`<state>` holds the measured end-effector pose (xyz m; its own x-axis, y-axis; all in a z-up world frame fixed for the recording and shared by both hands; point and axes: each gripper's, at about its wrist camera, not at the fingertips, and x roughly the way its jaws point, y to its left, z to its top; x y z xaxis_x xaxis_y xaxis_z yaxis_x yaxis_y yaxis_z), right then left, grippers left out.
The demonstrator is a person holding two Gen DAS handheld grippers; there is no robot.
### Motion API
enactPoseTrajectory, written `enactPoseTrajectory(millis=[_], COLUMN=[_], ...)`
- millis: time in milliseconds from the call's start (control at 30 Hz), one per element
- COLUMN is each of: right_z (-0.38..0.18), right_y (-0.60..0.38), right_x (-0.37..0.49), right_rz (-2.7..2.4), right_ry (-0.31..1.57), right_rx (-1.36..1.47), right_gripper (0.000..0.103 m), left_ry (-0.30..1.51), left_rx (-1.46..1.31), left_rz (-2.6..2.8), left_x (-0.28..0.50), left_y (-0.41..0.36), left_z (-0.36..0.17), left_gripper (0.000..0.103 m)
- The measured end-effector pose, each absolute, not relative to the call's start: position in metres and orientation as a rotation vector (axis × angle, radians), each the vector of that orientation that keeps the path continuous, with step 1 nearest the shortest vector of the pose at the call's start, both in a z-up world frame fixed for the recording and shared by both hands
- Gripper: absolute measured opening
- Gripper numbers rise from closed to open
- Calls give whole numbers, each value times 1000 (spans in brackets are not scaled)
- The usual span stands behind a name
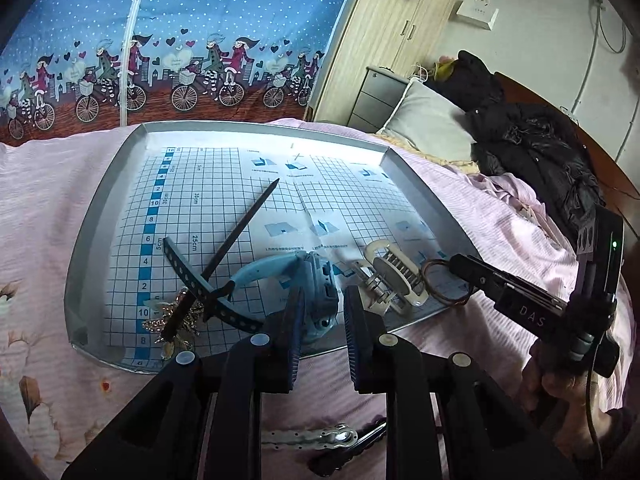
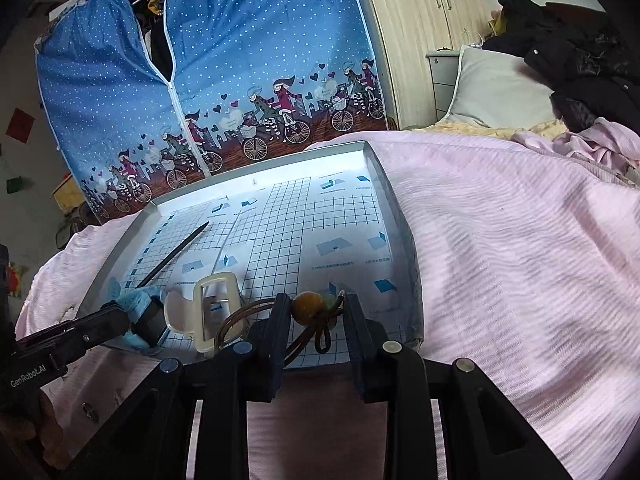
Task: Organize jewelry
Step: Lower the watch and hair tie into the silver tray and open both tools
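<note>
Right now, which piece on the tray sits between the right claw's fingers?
The brown cord bracelet with its amber bead; the blue watch and cream hair clip lie further left.

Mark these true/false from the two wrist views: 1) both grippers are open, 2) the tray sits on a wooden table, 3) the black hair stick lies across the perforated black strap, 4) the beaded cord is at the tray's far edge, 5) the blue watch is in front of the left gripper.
1) Left gripper and right gripper are both open: true.
2) The tray sits on a wooden table: false; it rests on pink bedding.
3) The black hair stick lies across the perforated black strap: true.
4) The beaded cord is at the far edge: false; it lies at the near edge, between the right gripper's fingers.
5) The blue watch is in front of the left gripper: true.
</note>
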<state>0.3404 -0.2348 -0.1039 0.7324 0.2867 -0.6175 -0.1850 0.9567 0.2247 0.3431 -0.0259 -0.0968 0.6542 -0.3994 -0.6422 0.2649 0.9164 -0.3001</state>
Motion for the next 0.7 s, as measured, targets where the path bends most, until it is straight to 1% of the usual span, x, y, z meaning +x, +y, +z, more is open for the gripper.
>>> enactPoseTrajectory(millis=[33, 67, 100, 133, 167, 233, 267, 300, 333, 367, 400, 433, 467, 533, 567, 600, 700], right_z=[-103, -103, -102, -101, -100, -95, -92, -88, -84, -79, -74, -67, -62, -49, -43, -37, -20], right_y=[-234, -233, -232, -231, -231, -232, -233, -234, -236, -238, -240, -241, -242, -242, -242, -242, -237], right_x=[339, 339, 339, 338, 338, 335, 333, 330, 327, 323, 319, 313, 308, 297, 290, 281, 262], right_rz=[262, 266, 268, 269, 272, 269, 265, 263, 262, 264, 268, 273, 281, 302, 312, 325, 354], right_ry=[701, 699, 696, 688, 680, 664, 656, 644, 628, 609, 589, 566, 549, 516, 498, 473, 428], right_rx=[145, 141, 136, 132, 130, 119, 117, 119, 125, 132, 140, 146, 149, 150, 149, 147, 105], right_gripper=[27, 30, 36, 39, 43, 45, 49, 55, 58, 66, 74, 78, 83, 91, 99, 103, 103], left_ry=[775, 778, 779, 777, 771, 755, 740, 726, 703, 679, 650, 622, 599, 553, 534, 517, 467], left_rx=[-188, -188, -193, -205, -219, -243, -255, -264, -273, -277, -273, -263, -250, -214, -199, -190, -170], left_rz=[-369, -357, -347, -342, -337, -314, -300, -288, -272, -253, -227, -200, -176, -123, -110, -106, -96], left_x=[344, 344, 344, 344, 343, 339, 336, 334, 329, 325, 319, 312, 305, 288, 280, 273, 251], left_y=[-25, -24, -22, -21, -18, -14, -11, -9, -6, -4, -1, 0, 1, 1, 2, 3, 2], left_z=[-96, -95, -94, -93, -91, -84, -80, -74, -68, -61, -53, -44, -37, -20, -13, -6, 12], left_gripper=[17, 18, 23, 30, 33, 52, 57, 70, 81, 85, 91, 95, 96, 96, 96, 96, 96])
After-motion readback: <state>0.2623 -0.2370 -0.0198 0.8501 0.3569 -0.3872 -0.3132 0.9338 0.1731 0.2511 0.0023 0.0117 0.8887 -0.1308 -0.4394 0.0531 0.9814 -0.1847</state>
